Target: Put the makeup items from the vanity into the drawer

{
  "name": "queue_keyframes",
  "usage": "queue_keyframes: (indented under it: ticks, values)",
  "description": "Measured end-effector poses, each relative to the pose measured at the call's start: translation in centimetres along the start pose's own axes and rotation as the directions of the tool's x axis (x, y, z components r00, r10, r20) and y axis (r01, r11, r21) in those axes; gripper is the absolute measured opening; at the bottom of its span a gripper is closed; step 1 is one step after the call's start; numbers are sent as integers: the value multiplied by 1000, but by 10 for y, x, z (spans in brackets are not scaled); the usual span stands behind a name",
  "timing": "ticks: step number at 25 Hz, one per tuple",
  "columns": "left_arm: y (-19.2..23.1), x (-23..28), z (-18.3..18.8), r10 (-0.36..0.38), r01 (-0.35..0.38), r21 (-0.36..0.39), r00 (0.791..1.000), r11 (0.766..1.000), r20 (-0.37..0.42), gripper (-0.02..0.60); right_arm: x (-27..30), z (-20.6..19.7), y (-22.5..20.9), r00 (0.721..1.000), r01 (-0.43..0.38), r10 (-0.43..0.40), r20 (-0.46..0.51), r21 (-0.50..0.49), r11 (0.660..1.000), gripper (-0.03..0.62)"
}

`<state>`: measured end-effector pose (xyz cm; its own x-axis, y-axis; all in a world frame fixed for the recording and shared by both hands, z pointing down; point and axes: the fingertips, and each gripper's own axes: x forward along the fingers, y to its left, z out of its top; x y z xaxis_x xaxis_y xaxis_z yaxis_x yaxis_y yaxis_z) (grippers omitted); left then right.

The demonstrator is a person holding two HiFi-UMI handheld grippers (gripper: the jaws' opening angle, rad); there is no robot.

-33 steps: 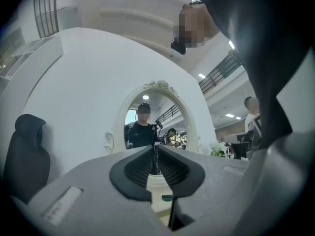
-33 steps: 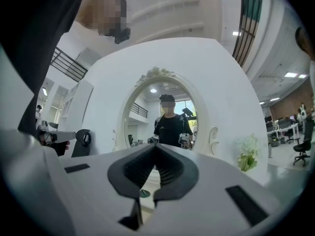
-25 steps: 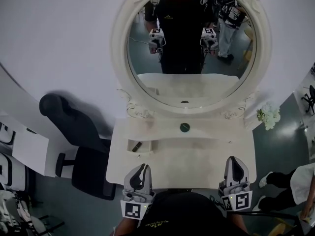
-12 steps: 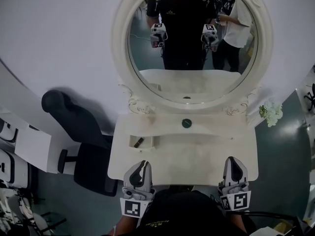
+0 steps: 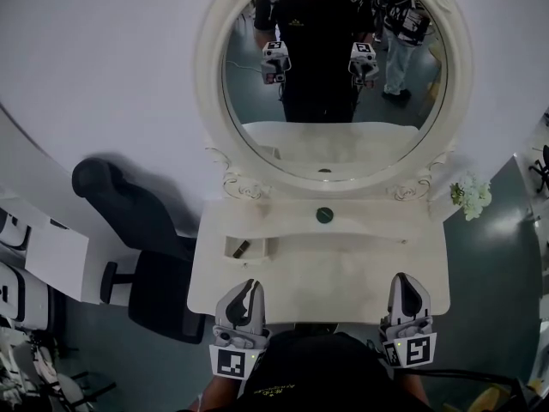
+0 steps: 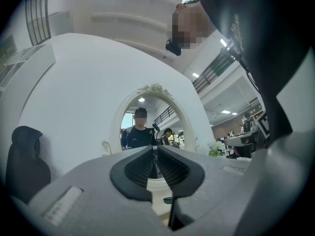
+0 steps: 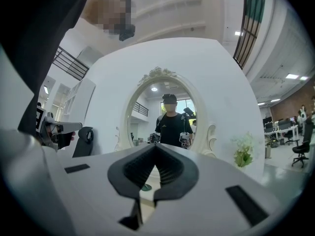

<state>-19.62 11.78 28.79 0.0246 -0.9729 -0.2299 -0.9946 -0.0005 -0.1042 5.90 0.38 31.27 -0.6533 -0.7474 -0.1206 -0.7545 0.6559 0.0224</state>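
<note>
The grey left tool [image 5: 246,292] and right tool [image 5: 407,283] are hovering closed and empty at the white worktop's [image 5: 317,273] near edge, likely risking knocking the small dark-green round pot [image 5: 324,215] sitting far back.

Slim dark item [image 5: 241,248]; round dark item [image 5: 324,215]; both too small for identification

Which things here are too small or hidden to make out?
Head view: round dark item on the vanity, too small to identify.
Head view: dark object in the left recess, too small to name.
Head view: vanity's front edge, hidden by the person's own body.
Both gripper views: the vanity top, mostly blocked by the jaws.
</note>
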Motion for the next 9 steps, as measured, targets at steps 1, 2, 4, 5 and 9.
queue_keyframes:
  ticks: [1,2,4,5,9]
  values:
    - [0,0,0,0,0,-2,1000,1000,-1,40,0,1,0,1000,1,-1,2,-1,1000,0]
    - [0,0,-1,-1,1,-4,1000,1000,-3,40,0,1,0,1000,1,-1,3,-1,1000,0]
    - [-1,0,-1,-4,4,-4,1000,1000,-7,40,0,2,0,1000,2,-2,2,-2,1000,0]
    - [-1,0,-1,-6,6,-3,1000,1000,-5,40,1,2,1,1000,2,-2,1,-2,1000,0]
    - [-1,3,0,-9,9,0,1000,1000,2,40,3,2,1,1000,-2,2,7,-1,1000,0]
